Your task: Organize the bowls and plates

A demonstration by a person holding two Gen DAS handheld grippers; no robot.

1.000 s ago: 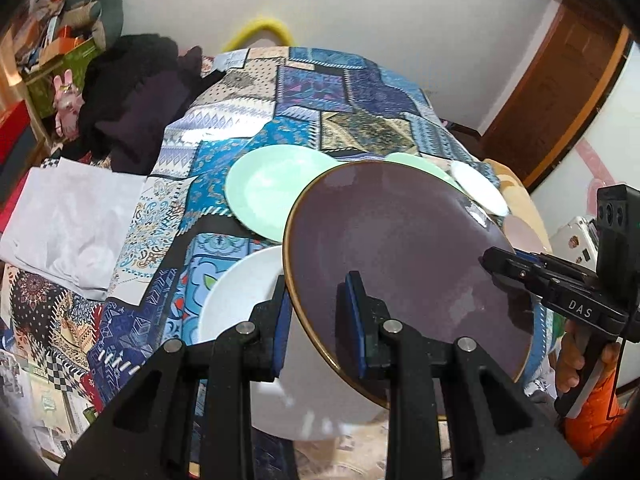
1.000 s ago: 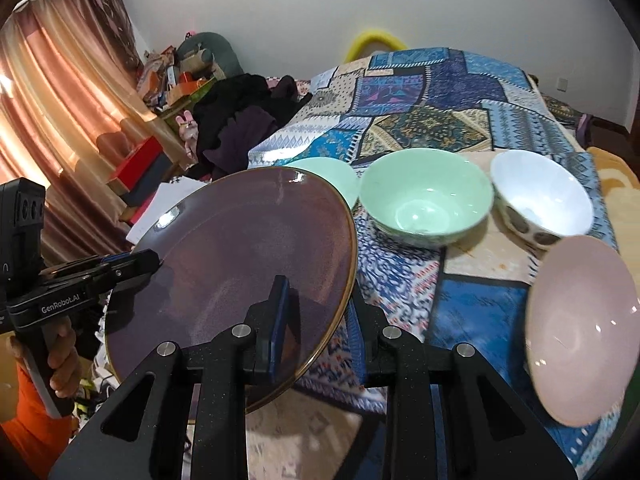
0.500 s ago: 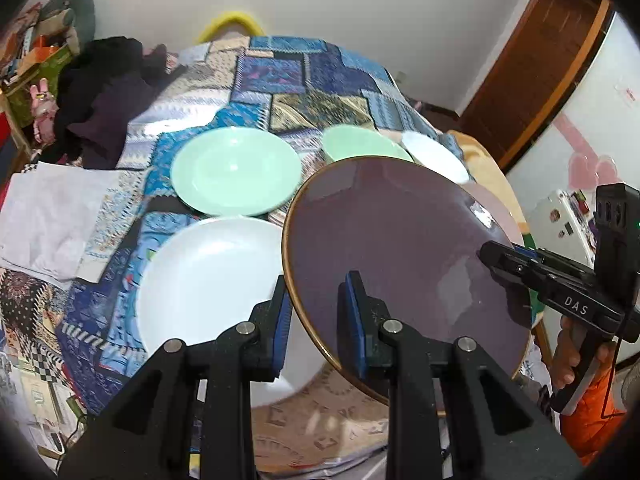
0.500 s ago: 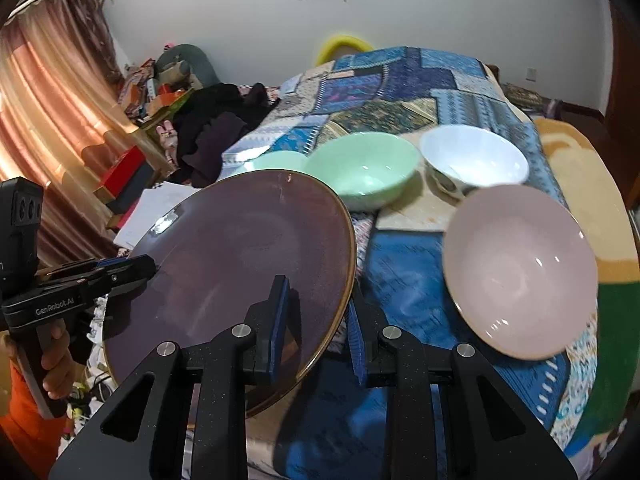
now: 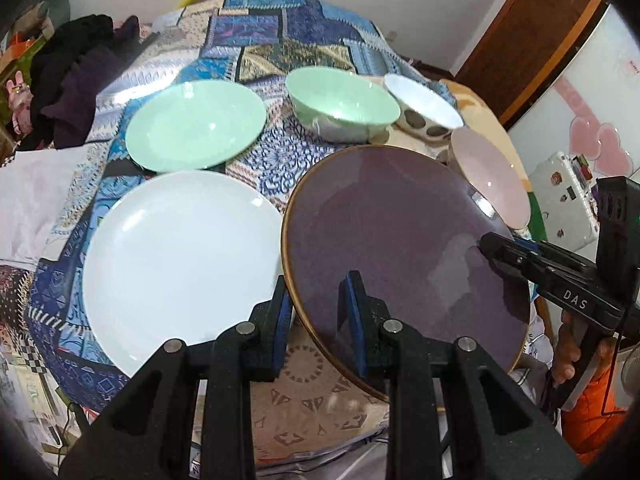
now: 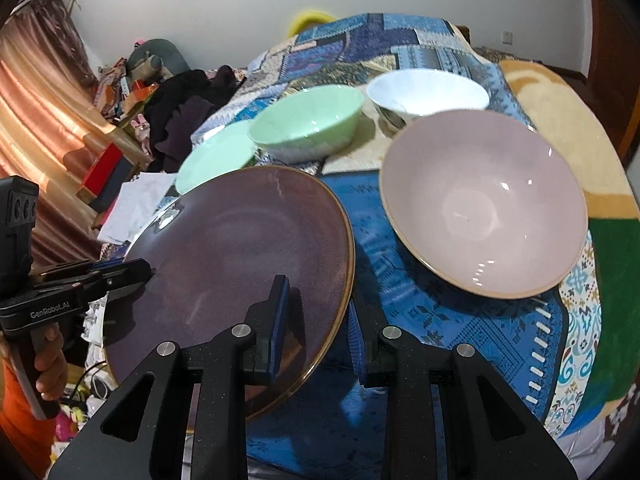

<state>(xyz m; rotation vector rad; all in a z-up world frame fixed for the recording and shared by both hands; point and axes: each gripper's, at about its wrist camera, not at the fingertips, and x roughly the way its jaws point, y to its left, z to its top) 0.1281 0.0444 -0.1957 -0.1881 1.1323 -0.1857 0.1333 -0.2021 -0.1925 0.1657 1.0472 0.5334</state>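
A large dark purple plate [image 5: 400,232] [image 6: 240,248] with a gold rim hangs tilted above the patchwork-covered table, held from both sides. My left gripper [image 5: 316,292] is shut on its near-left rim, and it shows at the left of the right wrist view [image 6: 136,272]. My right gripper [image 6: 316,304] is shut on the opposite rim and appears at the right of the left wrist view [image 5: 496,248]. On the cloth lie a white plate [image 5: 176,252], a green plate [image 5: 196,124] [image 6: 212,160], a green bowl [image 5: 344,100] [image 6: 308,120], a white bowl [image 5: 424,100] [image 6: 428,92] and a pink bowl [image 5: 492,172] [image 6: 484,200].
A heap of dark clothes [image 5: 72,80] [image 6: 180,120] lies at the table's far left. Bare blue cloth [image 6: 440,312] shows below the pink bowl, near the table's front edge. A wooden door [image 5: 532,40] stands behind on the right, and curtains [image 6: 40,100] hang on the left.
Both grippers have carried the purple plate lower and nearer to the table. The white plate, green plate and bowls now show larger and more fully. Both grips are unchanged.
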